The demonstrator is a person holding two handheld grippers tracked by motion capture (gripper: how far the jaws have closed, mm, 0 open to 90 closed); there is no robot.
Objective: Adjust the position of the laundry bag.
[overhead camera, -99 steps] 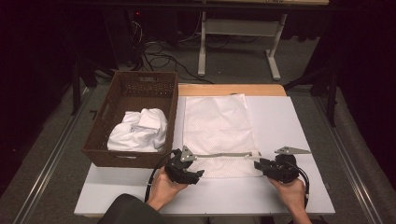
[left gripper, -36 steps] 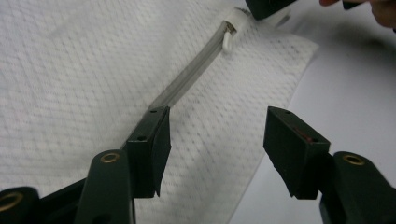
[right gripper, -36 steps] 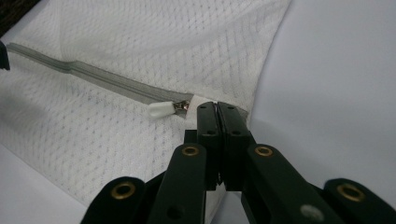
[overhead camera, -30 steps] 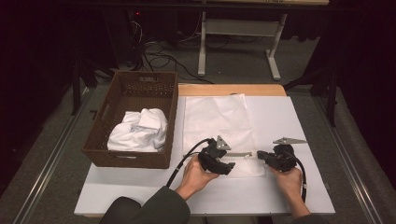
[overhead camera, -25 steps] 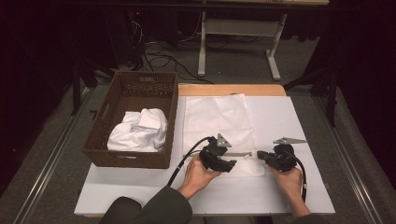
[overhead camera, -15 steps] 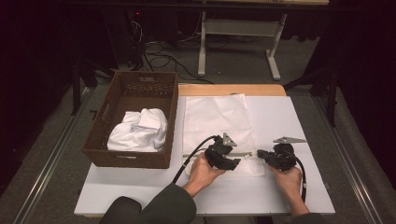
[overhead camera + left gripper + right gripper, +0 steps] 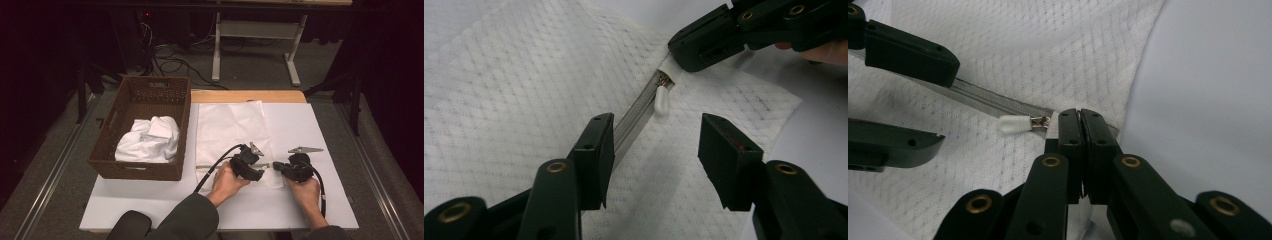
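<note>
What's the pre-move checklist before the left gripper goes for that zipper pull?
1. Right gripper clamped on the zipper end of the white mesh bag: ok.
2. Left gripper jaws apart, nothing pinched, having just been closing: ok.
3. White zipper pull exposed, ahead of the left jaws: ok.
4. Pull between the left pads: not ok, it lies beyond them.
5. Zipper track lying straight: ok.
6. Bag flat on the table: ok.

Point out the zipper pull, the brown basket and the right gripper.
zipper pull [image 7: 1013, 124]: right gripper view, on its white tab.
brown basket [image 7: 142, 170]: high view, on its near woven wall.
right gripper [image 7: 1080, 122]: right gripper view, between the tips of its closed fingers, at the zipper's end.
</note>
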